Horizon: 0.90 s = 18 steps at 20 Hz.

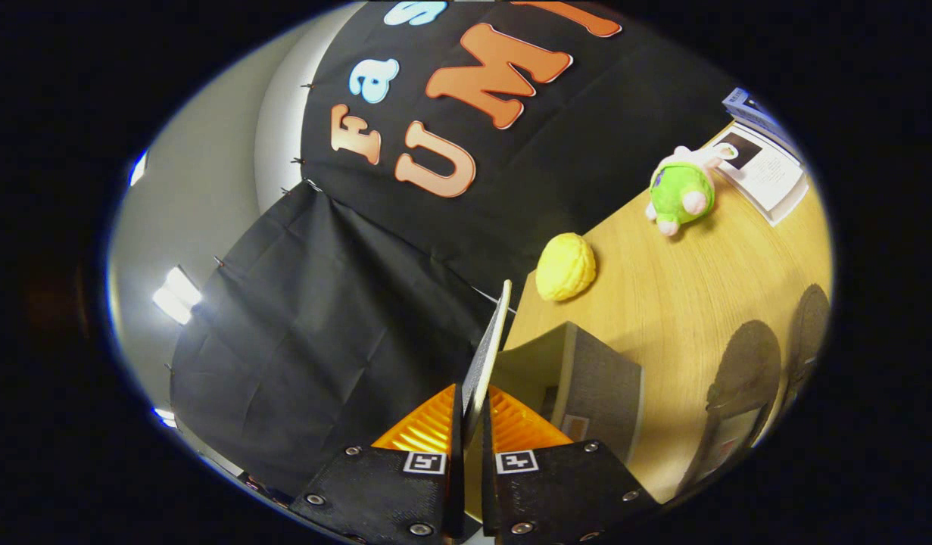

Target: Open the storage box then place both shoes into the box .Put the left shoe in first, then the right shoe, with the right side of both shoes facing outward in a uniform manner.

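Gripper view, hard to make out: the storage box (pixel 587 378) shows as a grey fabric-covered body low and right of centre in the frame; the inside is cut off by the raised lid and the fingers, so what lies in it cannot be told. No shoe can be made out with certainty.
Shadows: two dark rounded shapes (pixel 746 378) lie on the wood at the lower right; what casts them is hidden.
Papers: a booklet and printed sheets (pixel 765 170) sit at the upper right edge of the table, partly cut off.
Gripper: the gripper (pixel 472 424) sits at the bottom centre, its fingers (pixel 428 431) drawn nearly together with only a thin slot left between them.
Hold: the box lid (pixel 490 348), a thin flat panel seen edge-on, stands in that slot and rises toward the frame's centre; both fingers appear pressed against it, one on each face.
Lid position: lifted, tilted up and away from the box body, which lies just right of it.
Table: the wooden table (pixel 662 303) fills the right side, tilted in the frame.
Other things: a yellow knobbly ball (pixel 565 266) rests on the wood just beyond the lid's tip; a green plush toy (pixel 681 191) lies farther off, toward the upper right, near the papers.
Left side: black cloth hangs there.
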### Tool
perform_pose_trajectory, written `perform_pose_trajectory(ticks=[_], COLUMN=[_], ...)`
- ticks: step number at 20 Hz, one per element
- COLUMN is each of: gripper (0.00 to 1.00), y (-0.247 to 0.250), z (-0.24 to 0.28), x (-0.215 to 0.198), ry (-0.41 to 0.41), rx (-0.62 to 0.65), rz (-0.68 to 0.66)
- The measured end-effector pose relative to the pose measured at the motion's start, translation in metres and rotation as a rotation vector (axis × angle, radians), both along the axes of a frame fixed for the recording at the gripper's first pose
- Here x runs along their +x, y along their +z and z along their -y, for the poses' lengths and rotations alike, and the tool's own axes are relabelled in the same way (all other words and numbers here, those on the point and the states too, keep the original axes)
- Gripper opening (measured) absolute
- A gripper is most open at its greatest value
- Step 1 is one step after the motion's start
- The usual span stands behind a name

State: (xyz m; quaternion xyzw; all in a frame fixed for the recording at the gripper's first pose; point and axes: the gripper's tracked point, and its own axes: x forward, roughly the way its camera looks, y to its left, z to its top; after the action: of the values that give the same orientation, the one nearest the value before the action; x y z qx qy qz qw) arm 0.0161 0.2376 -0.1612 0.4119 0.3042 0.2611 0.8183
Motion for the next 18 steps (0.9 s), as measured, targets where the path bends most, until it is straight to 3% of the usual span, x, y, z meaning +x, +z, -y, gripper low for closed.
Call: perform_pose_trajectory(ticks=[9, 18], gripper=[0.10, 0.10], y=[0.049, 0.065], z=[-0.068, -0.163], x=[-0.002, 0.002], ry=[0.060, 0.108], rx=[-0.003, 0.045], rz=[0.103, 0.083])
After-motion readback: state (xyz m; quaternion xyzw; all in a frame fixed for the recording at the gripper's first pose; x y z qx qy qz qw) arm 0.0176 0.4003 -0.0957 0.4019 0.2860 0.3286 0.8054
